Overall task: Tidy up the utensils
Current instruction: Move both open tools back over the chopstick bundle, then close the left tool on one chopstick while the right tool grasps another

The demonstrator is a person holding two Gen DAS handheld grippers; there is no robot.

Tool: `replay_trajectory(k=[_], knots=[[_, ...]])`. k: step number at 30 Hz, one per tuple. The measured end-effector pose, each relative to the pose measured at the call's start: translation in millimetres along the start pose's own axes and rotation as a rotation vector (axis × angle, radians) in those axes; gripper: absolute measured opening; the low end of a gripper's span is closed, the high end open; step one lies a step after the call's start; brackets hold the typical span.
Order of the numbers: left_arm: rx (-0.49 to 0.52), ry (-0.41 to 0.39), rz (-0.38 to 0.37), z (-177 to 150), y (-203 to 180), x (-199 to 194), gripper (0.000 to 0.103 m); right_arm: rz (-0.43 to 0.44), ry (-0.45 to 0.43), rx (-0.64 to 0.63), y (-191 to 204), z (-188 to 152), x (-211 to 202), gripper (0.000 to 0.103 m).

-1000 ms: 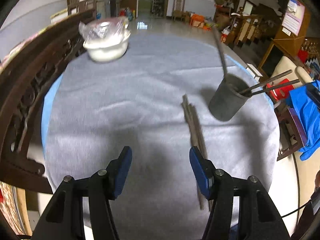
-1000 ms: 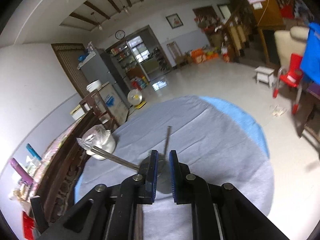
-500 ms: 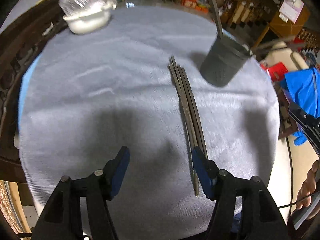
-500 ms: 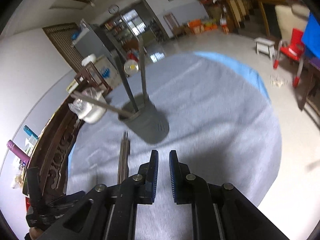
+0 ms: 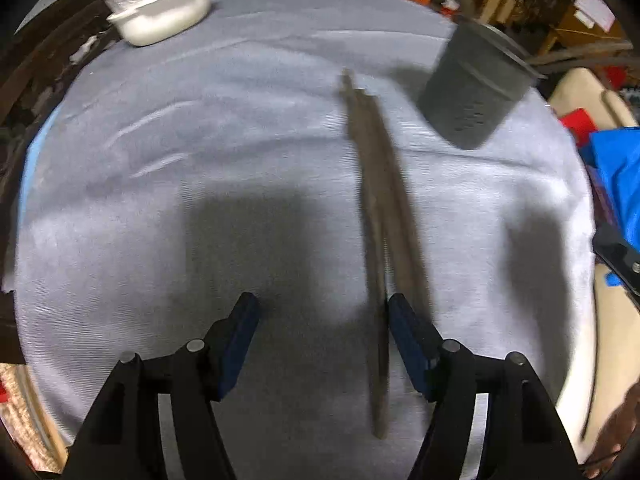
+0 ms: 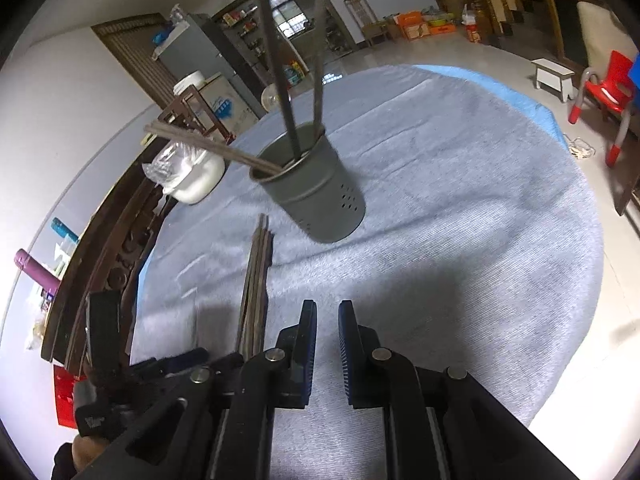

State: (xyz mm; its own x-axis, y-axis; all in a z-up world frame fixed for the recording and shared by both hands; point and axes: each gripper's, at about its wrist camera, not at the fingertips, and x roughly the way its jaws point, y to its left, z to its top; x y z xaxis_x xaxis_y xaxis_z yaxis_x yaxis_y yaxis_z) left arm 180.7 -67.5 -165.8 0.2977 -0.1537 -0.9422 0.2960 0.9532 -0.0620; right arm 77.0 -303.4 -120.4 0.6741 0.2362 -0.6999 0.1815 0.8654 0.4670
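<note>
On grey cloth (image 5: 200,160), left gripper (image 5: 320,312) jaws just widening; right gripper (image 6: 327,320) jaws together

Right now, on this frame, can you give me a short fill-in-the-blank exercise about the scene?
1. The loose dark chopsticks lie on the grey ____.
2. The dark grey perforated utensil holder stands ____.
3. The right gripper jaws are nearly ____, with nothing between them.
4. The white bowl is covered with clear ____.

Missing: tablecloth; upright; closed; plastic
</note>
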Motion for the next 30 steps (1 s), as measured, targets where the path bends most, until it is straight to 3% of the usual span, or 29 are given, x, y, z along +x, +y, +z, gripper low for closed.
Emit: replay_trajectory(k=[6,8,11,13,16,18,20,24,30], knots=[[-0.064,-0.021,-0.033,-18.7,28.8,-13.5,0.065,0.036,0.071,-0.056,27.0,-3.6,24.3,0.013],[-0.118,-0.051,-0.052,-24.8,41.3,-19.5,0.038,0.057,0.118,-0.090,39.1,-4.1,39.3,0.013],[-0.168,-0.053,-0.104,-28.3,55.7,-22.6,0.014,0.114,0.216,-0.088,52.8,-6.3,72.5,0.013],[-0.175,-0.044,-0.123,-32.2,60.2,-24.2,0.009,0.129,0.256,-0.074,58.5,-8.9,90.3,0.013],[-0.166,-0.046,-0.126,-39.8,59.9,-27.7,0.008,0.110,0.287,-0.079,67.0,-12.1,107.7,0.014],[-0.172,-0.045,-0.141,-44.7,61.8,-31.5,0.008,0.045,0.278,-0.097,69.6,-14.0,111.8,0.014],[-0.189,-0.042,-0.158,-46.0,63.3,-32.7,0.008,0.052,0.284,-0.083,67.3,-16.2,113.1,0.017],[-0.218,-0.027,-0.192,-45.7,67.2,-32.8,0.008,-0.021,0.243,-0.019,50.4,-12.2,102.0,0.018],[-0.240,-0.018,-0.224,-46.8,72.3,-35.5,0.008,-0.031,0.240,0.082,21.6,-8.9,86.5,0.018]])
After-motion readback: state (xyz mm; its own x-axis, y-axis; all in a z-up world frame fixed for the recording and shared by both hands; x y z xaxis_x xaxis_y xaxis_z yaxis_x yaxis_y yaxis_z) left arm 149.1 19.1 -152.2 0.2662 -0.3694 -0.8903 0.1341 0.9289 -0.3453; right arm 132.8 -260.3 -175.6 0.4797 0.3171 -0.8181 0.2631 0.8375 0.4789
